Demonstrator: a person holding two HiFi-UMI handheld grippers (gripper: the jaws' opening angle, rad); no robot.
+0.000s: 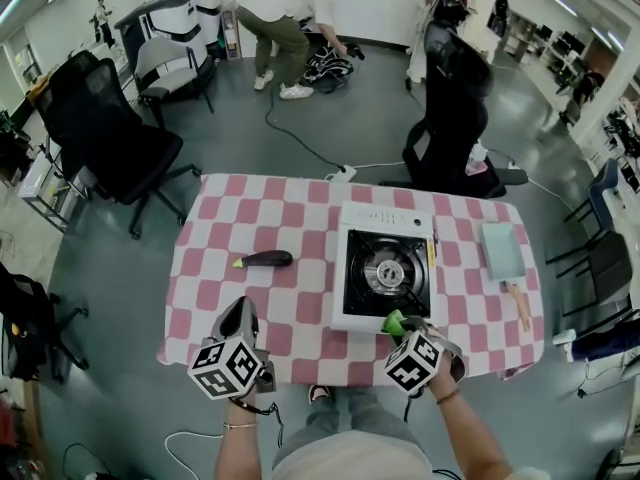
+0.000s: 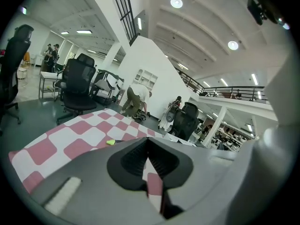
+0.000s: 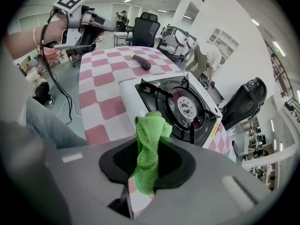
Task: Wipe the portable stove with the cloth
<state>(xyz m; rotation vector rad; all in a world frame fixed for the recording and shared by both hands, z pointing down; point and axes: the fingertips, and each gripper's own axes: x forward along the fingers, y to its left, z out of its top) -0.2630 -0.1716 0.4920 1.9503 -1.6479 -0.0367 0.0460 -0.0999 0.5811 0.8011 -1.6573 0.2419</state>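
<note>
The white portable stove with its black burner top sits on the checkered table, right of the middle. My right gripper hovers at the stove's near edge, shut on a green cloth. In the right gripper view the green cloth stands bunched between the jaws, just short of the stove. My left gripper hangs over the table's near left part, shut with nothing in it; its view shows the jaws meeting over the checkered cloth.
A dark tool with a yellow tip lies left of the stove. A pale scraper with a wooden handle lies at the table's right end. Office chairs and a person are beyond the table.
</note>
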